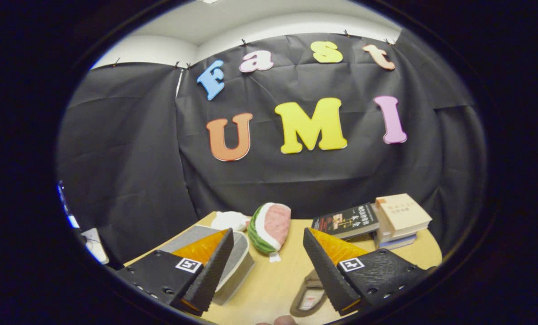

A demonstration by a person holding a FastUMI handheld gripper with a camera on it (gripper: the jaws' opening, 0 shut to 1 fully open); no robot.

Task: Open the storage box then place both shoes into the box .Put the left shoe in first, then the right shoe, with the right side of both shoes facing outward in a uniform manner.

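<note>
Between the two fingers lies bare table [269, 284], and nothing is held: the gripper [269, 271] hangs above the wooden top with its fingers spread wide apart, both tilted inward toward each other at the tips.

Behind the left finger [210, 271] sits a grey and white item [237, 262] with a rounded end and a pale side wall. The finger hides much of it, so I cannot tell whether it is the storage box or one of the shoes. Just past it, farther from the gripper, a small white object [229, 220] rests near the table's far edge; its kind is unclear.

Ahead of the gap between the fingers, and slightly toward the left one, a plush watermelon slice [270, 228] lies on the table, green rind on one side and pink face on the other.

Under the right finger [325, 271], close to the gripper, a flat greyish piece with a loop shape [308, 298] pokes out; it may be part of a shoe, but too little shows to say.

Beyond the right finger, near the far edge of the table, a dark book [346, 221] lies flat, and just beside it stands a small stack of pale books [402, 219], touching or nearly touching the dark one. Black cloth [129, 171] closes the booth behind the table.
</note>
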